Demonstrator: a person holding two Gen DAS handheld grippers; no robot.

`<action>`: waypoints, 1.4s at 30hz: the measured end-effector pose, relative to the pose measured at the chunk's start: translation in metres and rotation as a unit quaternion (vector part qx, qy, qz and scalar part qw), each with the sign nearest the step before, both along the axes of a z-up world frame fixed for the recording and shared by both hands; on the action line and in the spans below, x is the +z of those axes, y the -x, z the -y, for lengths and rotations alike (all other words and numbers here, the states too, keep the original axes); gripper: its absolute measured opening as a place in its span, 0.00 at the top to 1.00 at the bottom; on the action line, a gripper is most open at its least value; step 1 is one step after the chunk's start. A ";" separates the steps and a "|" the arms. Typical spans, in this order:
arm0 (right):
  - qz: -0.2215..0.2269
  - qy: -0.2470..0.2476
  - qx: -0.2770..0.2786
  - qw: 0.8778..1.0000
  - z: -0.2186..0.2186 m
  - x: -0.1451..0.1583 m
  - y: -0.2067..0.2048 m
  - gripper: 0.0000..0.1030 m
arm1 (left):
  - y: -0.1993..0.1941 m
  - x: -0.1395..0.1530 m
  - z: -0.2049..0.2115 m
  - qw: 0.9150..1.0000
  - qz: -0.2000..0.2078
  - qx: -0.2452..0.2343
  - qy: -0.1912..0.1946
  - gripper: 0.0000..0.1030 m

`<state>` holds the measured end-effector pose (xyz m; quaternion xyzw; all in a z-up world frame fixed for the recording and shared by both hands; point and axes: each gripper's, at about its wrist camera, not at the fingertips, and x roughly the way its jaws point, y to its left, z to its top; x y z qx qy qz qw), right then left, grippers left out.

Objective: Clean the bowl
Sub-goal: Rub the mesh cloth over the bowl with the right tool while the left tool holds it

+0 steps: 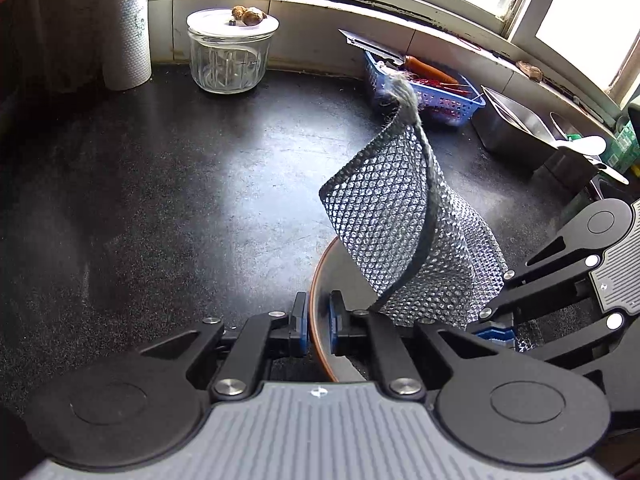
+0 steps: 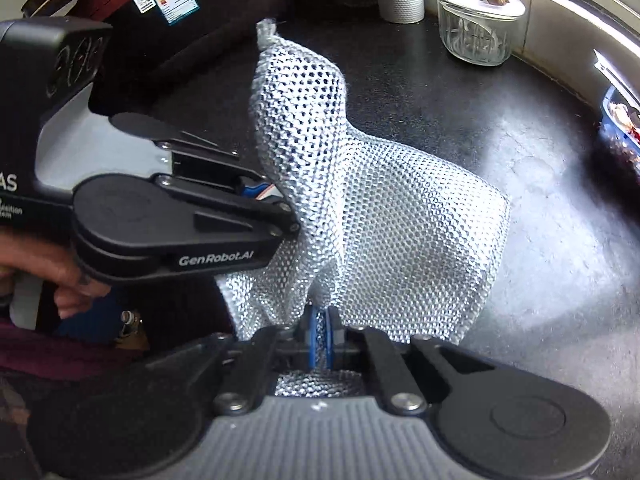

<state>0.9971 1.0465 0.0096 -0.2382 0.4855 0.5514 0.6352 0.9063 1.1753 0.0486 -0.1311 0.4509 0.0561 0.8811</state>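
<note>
1. dark counter under window sill.
2. lidded glass jar, contents unclear; blue basket w/ carrot.
3. left gripper clamps bowl rim.
4. right gripper pinches mesh cloth at bowl.

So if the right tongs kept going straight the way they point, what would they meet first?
The right tongs are shut on the mesh scrubbing cloth, which fills the line ahead. Pushing on would likely bunch it against the dark countertop beyond. The cloth hides what lies under it there, so depth is uncertain.
</note>
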 end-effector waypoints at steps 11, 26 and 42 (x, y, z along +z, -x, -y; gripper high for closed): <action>0.111 -0.002 -0.019 0.994 -0.004 0.002 0.004 0.96 | 0.004 -0.001 0.004 1.000 0.005 -0.009 -0.015 0.92; 0.094 0.029 0.037 0.994 0.010 0.010 0.026 0.96 | 0.001 0.001 0.010 0.996 -0.002 -0.079 -0.031 0.92; 0.098 0.008 0.075 0.992 0.001 0.013 0.038 0.96 | 0.004 -0.004 0.001 0.998 -0.006 -0.069 -0.007 0.91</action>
